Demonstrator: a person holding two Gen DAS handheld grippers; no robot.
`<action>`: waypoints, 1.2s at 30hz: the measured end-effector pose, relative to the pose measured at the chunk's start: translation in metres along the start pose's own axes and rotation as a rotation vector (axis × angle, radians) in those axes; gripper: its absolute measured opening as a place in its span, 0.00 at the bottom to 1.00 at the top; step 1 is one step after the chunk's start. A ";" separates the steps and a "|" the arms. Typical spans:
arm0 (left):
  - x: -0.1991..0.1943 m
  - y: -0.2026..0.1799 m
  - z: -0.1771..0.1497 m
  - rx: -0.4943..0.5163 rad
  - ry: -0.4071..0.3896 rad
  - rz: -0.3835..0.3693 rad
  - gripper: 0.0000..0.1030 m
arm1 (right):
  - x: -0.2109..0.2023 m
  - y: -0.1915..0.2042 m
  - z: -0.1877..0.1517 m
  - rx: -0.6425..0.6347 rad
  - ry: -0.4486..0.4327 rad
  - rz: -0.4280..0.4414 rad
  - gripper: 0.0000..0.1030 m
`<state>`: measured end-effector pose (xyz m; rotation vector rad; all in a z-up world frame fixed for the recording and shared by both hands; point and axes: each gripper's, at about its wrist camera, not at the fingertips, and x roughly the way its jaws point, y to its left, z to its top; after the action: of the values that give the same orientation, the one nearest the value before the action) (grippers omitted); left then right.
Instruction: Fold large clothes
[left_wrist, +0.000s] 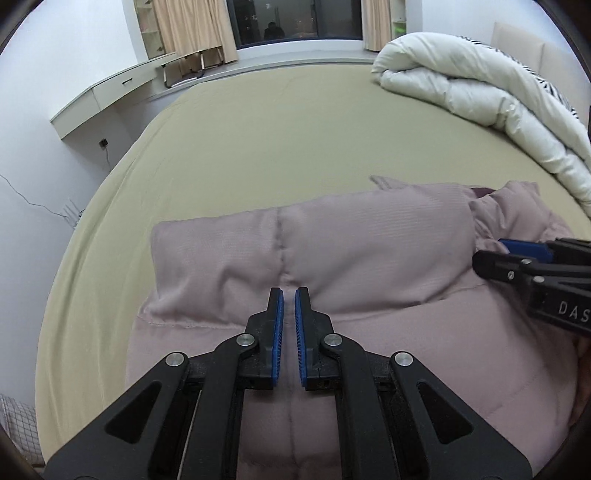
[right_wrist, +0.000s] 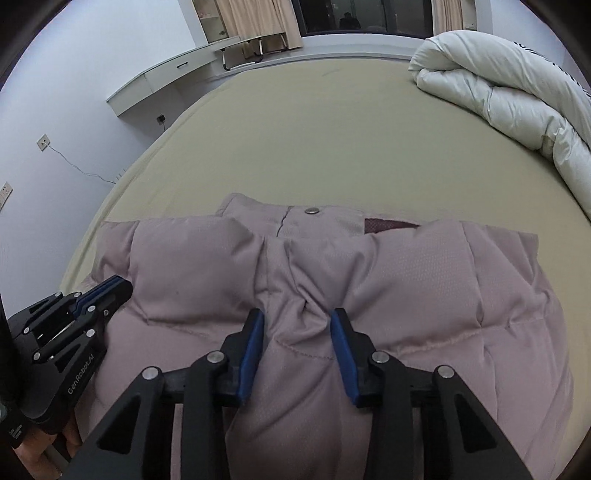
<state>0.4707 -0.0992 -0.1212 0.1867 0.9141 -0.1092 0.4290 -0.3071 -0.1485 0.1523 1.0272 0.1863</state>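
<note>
- A puffy pink coat (left_wrist: 369, 258) lies on the near part of a big bed (left_wrist: 258, 147) with a tan sheet.
- The coat is folded over on itself, so a thick layer sits on top of another layer.
- At the coat's far edge, a round metal snap button (right_wrist: 312, 211) shows, with a dark red lining (right_wrist: 388, 224) to its right.
- The left gripper (left_wrist: 289, 295) is low over the left part of the coat. Its blue pads (left_wrist: 279, 325) are very close, with only a thin gap. I cannot tell if any cloth is pinched between them.
- The right gripper (right_wrist: 297, 317) is over the right part of the coat. Its claw is partly open, and a bunched ridge of pink cloth sits between the two fingers (right_wrist: 251, 343). I cannot tell if it is squeezing that cloth.
- A rolled white blanket (left_wrist: 480, 92) lies on the far right of the bed, well apart from the coat.
- A white desk (left_wrist: 110, 92) stands by the wall on the far left, and a dark window (left_wrist: 295, 18) with curtains is at the far end.
</note>
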 end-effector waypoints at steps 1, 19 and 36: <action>0.005 0.002 0.001 -0.010 0.003 -0.002 0.06 | 0.005 0.001 0.003 -0.006 0.000 -0.005 0.40; 0.096 0.022 0.001 -0.045 0.028 0.029 0.06 | 0.075 0.004 0.022 -0.031 -0.012 -0.034 0.41; 0.098 0.025 -0.014 -0.038 0.021 0.039 0.05 | 0.036 -0.002 0.018 0.023 -0.075 0.018 0.44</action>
<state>0.5239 -0.0737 -0.2045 0.1704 0.9320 -0.0535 0.4626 -0.3011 -0.1703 0.1886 0.9538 0.1836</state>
